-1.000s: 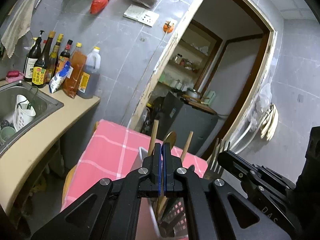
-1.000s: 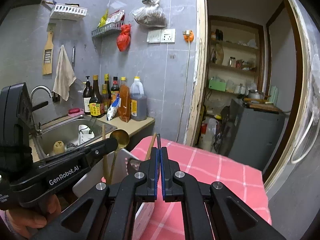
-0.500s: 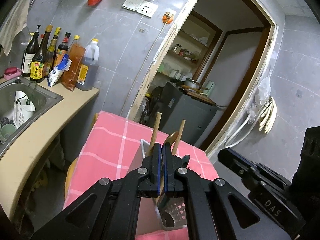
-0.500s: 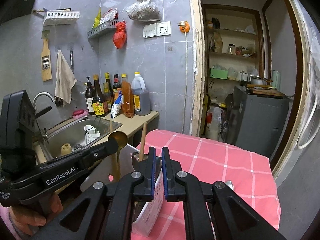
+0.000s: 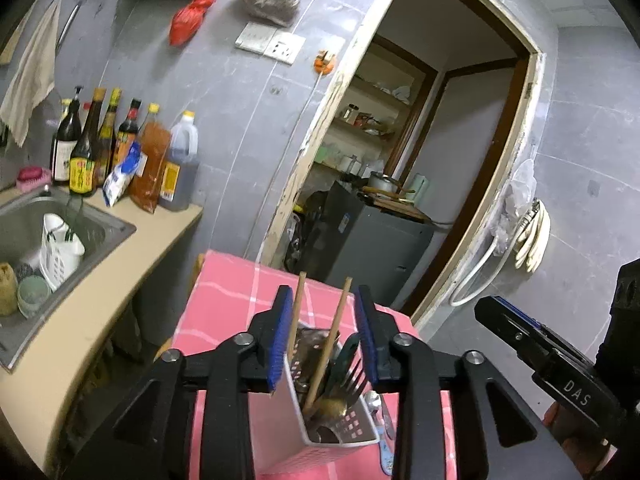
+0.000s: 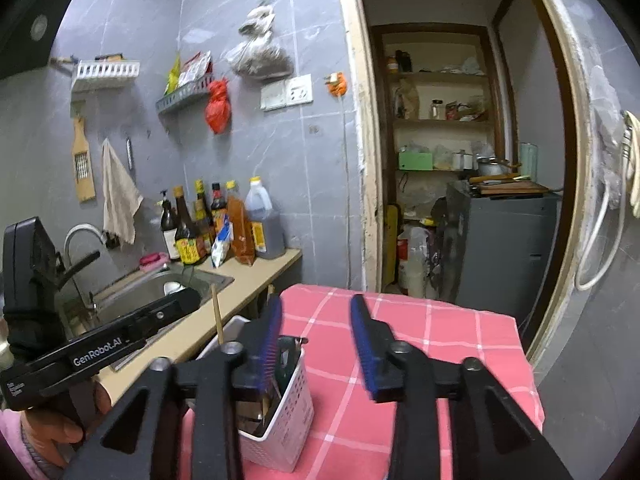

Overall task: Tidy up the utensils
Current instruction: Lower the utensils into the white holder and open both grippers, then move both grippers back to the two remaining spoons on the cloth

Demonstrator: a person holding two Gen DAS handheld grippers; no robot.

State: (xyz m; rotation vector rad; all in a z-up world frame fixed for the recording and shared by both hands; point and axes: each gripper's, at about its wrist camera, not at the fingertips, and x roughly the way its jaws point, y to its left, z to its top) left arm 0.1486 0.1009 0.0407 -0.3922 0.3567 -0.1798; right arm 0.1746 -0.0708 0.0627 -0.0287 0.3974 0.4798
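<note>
Nearest the lens, the left gripper [image 5: 324, 336] has gone from pressed tight a second ago to spreading; its blue pads are parting with nothing pinched, and the two wooden chopsticks [image 5: 334, 344] only show through the gap. The right gripper [image 6: 316, 344] is opening likewise, empty, over bare pink cloth. Just beyond the left claw, at six o'clock in its view, the white slotted utensil caddy [image 5: 352, 432] stands on the pink checked tablecloth [image 5: 224, 304], holding the chopsticks, a fork [image 5: 354, 376] and a brass spoon [image 5: 332, 406]. My reading is that both claws have just let go and the load is stowed. At nine o'clock lies the steel sink [image 5: 116, 236]; at ten, the sauce bottles [image 5: 84, 160].
</note>
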